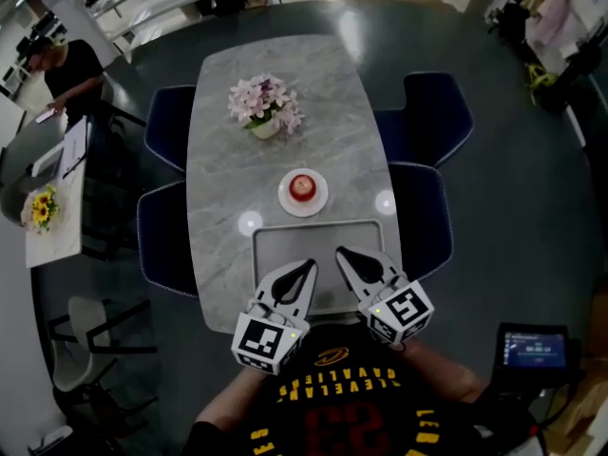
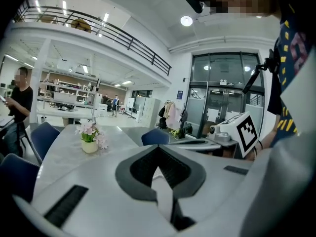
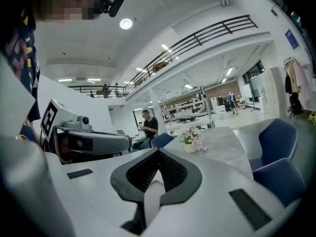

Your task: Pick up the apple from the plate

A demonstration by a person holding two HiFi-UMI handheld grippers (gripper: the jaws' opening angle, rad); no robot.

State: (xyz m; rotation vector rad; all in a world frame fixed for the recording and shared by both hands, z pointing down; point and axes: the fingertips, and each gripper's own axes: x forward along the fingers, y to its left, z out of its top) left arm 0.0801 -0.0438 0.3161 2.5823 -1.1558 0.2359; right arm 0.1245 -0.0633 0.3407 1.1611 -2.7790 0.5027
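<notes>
The red apple [image 1: 302, 187] sits on a small round white plate [image 1: 288, 202] in the middle of the grey marbled counter [image 1: 218, 160]. The left claw [image 1: 308, 265] and right claw [image 1: 341, 253] are both clenched on nothing, over the counter's near end and well apart from the apple.

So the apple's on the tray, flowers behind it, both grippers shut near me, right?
Not quite. The head view shows the apple on the plate, which stands on the table beyond the tray. The flowers are behind it, and the left gripper and right gripper are shut near you.
</notes>
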